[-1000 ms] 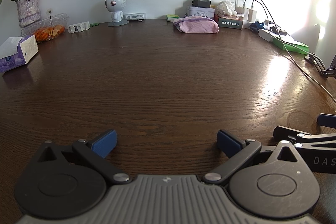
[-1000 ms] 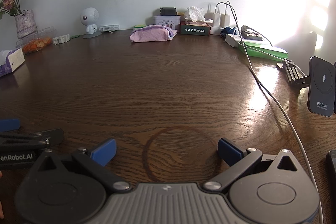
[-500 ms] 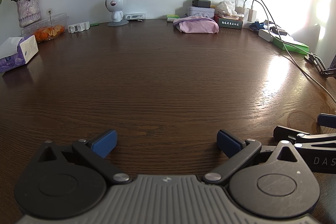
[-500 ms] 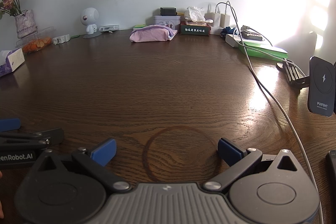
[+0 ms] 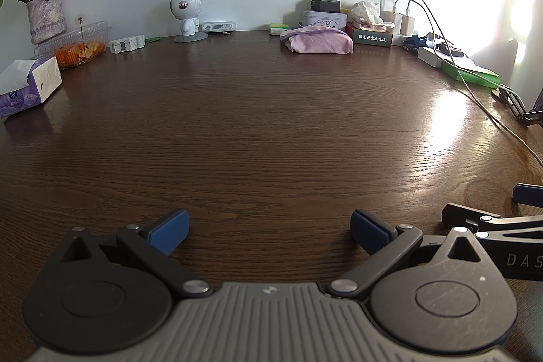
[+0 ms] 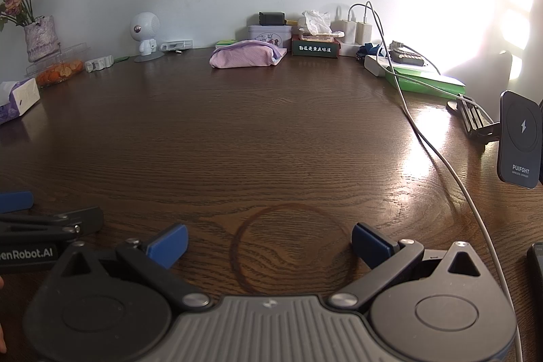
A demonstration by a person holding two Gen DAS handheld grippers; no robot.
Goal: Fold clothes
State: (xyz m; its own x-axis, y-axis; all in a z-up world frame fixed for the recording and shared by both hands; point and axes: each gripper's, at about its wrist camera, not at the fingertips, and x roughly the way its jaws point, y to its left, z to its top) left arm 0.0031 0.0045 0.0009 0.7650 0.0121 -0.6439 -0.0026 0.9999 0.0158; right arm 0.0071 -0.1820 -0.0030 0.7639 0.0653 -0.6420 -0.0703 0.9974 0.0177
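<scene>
A folded pink and lilac cloth (image 5: pixel 317 40) (image 6: pixel 245 55) lies at the far edge of the dark wooden table (image 5: pixel 264 124) (image 6: pixel 258 131), near the wall. My left gripper (image 5: pixel 269 228) rests low over the near side of the table, open, with nothing between its blue pads. My right gripper (image 6: pixel 269 238) sits beside it to the right, also open and empty, above a ring stain in the wood. Each gripper shows at the edge of the other's view. Both are far from the cloth.
Along the back stand a white robot figure (image 5: pixel 186 14), a tin, a green box (image 6: pixel 315 48), chargers and a flower vase (image 5: pixel 45 16). A tissue box (image 5: pixel 29 85) sits left. A white cable (image 6: pixel 437 145) and a charger stand (image 6: pixel 519 139) lie right.
</scene>
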